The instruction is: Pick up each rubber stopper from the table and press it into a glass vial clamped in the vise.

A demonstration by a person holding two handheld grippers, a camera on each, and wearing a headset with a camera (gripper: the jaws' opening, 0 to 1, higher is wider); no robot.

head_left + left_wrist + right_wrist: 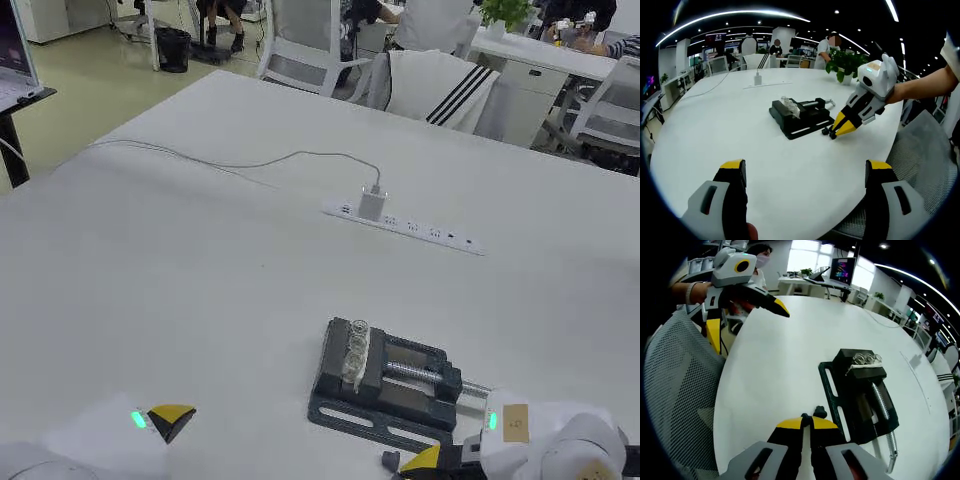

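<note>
On the white table [150, 300], a black vise [385, 385] clamps clear glass vials [355, 352].
Right gripper [807, 419] has its jaws pressed together, a dark rubber stopper [819, 412] just at their tips beside the vise; left gripper [805, 166] gapes wide, empty.

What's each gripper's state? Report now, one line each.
Left gripper: open, holding nothing.
Right gripper: jaws closed, with a rubber stopper at the tips; whether it is gripped cannot be told.
</note>
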